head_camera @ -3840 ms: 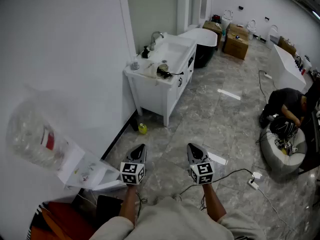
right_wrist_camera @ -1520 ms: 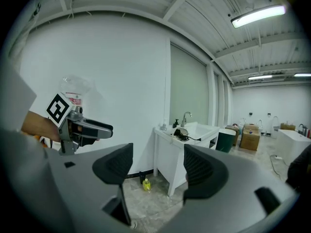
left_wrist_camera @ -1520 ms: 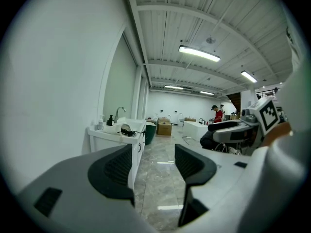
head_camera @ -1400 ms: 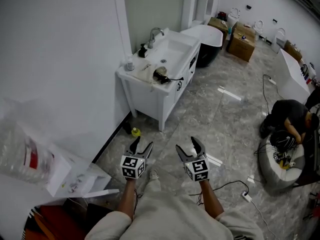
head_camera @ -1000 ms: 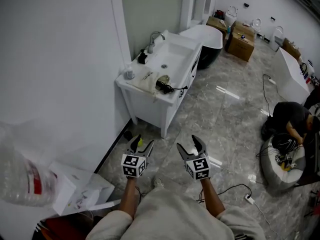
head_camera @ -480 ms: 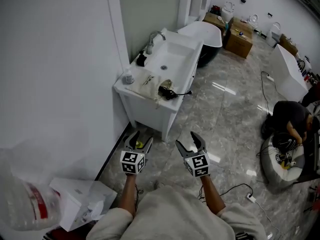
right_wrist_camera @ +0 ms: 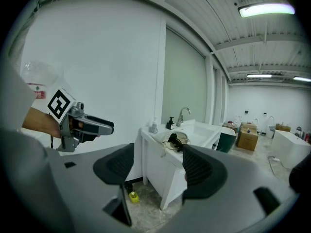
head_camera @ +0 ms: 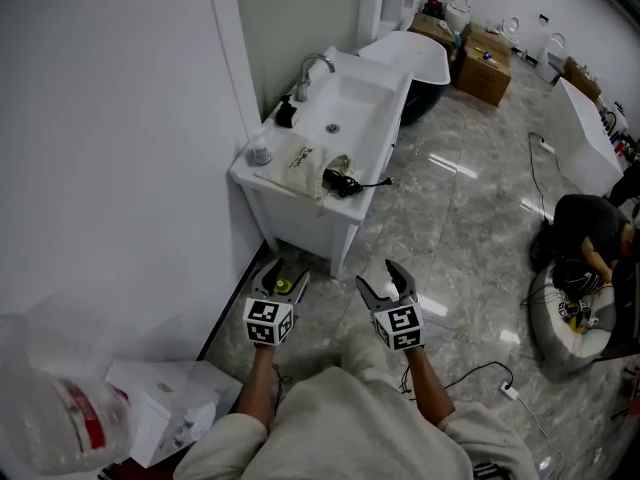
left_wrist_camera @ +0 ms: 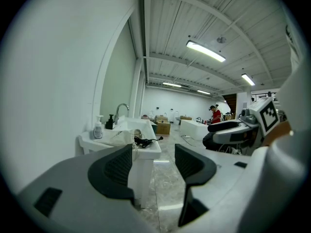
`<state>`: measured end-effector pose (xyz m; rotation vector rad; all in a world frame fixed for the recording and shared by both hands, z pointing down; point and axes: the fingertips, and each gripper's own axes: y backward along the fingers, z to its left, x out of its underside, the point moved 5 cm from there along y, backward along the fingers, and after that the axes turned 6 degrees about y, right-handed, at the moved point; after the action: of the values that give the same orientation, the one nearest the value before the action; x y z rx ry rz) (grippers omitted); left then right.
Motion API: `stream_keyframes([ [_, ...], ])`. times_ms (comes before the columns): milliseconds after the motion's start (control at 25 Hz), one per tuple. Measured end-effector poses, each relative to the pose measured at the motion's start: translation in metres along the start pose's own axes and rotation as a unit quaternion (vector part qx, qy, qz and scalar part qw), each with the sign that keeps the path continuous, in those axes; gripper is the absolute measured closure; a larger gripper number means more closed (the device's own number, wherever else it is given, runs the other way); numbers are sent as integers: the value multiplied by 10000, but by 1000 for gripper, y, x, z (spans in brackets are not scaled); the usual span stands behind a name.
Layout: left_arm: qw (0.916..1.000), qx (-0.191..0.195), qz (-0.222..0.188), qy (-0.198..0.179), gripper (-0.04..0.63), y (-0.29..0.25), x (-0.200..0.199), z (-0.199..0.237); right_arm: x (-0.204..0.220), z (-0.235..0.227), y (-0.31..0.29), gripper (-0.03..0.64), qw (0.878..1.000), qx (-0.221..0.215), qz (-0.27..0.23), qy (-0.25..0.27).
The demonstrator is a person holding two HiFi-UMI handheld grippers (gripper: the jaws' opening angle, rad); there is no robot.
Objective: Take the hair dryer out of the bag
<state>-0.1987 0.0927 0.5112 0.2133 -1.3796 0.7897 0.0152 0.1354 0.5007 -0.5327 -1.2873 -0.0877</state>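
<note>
1. Head view: shows left gripper (head_camera: pixel 284 276) and right gripper (head_camera: pixel 379 282) side by side over the floor, both spread and empty, well apart from the sink counter (head_camera: pixel 375 108). Puts the black hair dryer (head_camera: pixel 341 180) at the counter's near right edge, by the mouth of the beige bag (head_camera: pixel 298 158), cord trailing right; cannot tell how far inside. Probably best: step closer first, pin the bag with one gripper, then draw the dryer out by its body, not the cord. Cannot read the bag's print; too small.
2. Left gripper view: shows jaws apart with nothing between, hair dryer (left_wrist_camera: pixel 142 141) and bag (left_wrist_camera: pixel 119 137) far ahead. No legible writing.
3. Right gripper view: shows jaws apart and empty, framing the far-off hair dryer (right_wrist_camera: pixel 173 140). Offers only square markers on the left gripper (right_wrist_camera: pixel 109 126), no words.
</note>
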Motion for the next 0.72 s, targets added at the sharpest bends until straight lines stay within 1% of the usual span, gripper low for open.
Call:
stream_keyframes([
  [360, 10000, -45, 41, -50, 341, -27, -6, 16, -4, -14, -32, 319, 9999, -73, -95, 67],
  [720, 9999, -62, 104, -104, 341, -82, -24, 38, -8, -51, -82, 321, 9999, -85, -140, 16],
])
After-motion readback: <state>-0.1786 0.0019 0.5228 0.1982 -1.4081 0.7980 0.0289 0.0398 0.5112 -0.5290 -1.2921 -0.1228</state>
